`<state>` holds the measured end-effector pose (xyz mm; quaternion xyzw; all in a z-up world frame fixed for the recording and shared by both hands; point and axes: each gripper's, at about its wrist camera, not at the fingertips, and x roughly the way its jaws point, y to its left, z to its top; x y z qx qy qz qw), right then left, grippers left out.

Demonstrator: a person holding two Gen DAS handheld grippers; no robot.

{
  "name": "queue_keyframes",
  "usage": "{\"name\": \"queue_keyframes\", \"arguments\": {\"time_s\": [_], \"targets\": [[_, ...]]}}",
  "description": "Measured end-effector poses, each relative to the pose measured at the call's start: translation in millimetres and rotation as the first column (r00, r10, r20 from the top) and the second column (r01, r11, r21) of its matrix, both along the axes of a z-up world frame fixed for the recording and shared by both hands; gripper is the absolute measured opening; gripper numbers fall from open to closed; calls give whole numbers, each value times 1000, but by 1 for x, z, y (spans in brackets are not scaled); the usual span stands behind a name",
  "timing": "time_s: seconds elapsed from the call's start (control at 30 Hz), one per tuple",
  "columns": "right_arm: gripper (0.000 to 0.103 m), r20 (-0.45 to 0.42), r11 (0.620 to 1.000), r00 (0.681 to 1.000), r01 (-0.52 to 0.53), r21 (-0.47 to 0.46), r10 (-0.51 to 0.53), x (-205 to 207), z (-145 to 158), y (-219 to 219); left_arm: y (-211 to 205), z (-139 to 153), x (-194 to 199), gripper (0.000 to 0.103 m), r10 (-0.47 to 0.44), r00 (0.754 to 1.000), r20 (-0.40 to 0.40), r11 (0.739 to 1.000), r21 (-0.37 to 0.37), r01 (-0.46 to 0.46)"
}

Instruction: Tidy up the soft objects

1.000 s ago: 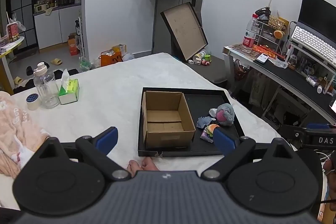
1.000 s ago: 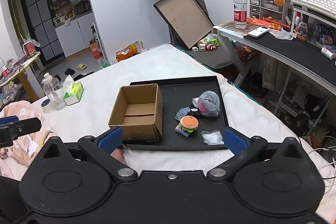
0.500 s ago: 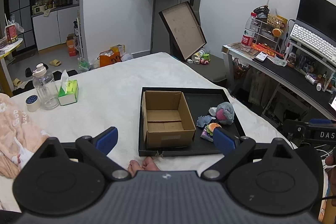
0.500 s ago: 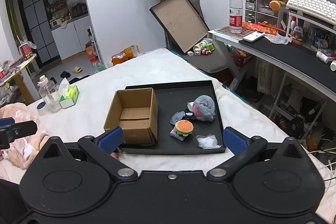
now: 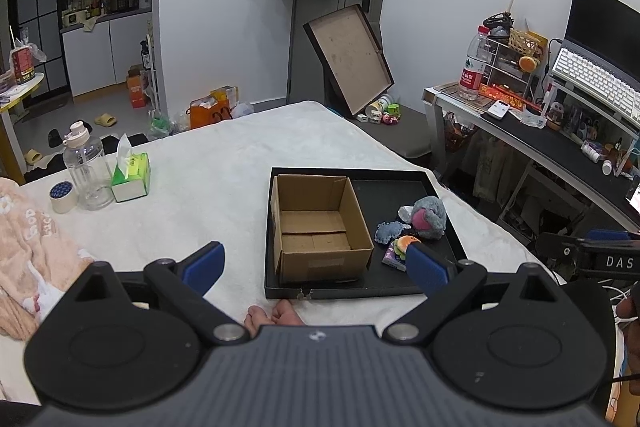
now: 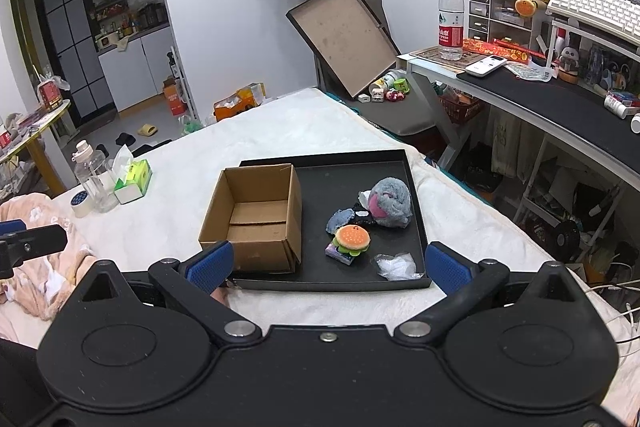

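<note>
A black tray lies on the white bed. In its left half stands an empty open cardboard box. To the box's right lie a grey plush with a pink patch, a small blue-grey soft piece, a burger-shaped toy on a purple pad, and a crumpled clear bag. My left gripper is open, held above the tray's near edge. My right gripper is open too, with nothing between its fingers.
A clear bottle, a green tissue pack and a tape roll stand at the bed's left. A pink blanket lies near left. Toes show below the tray. A desk stands right.
Both grippers have shifted slightly, the views tilting up a little and the tray appearing a bit farther down. Nothing on the tray has moved; both grippers stay open.
</note>
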<state>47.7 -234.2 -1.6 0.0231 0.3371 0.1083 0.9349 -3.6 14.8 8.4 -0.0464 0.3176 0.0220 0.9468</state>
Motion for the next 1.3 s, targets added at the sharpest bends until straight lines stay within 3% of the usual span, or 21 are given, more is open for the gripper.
{"name": "queue_keyframes", "arguments": {"time_s": [1.3], "targets": [[103, -5, 1000, 1000, -10, 0, 10, -1, -3, 2, -1, 3, -1, 96, 5, 1000, 12, 1000, -3, -5]]}}
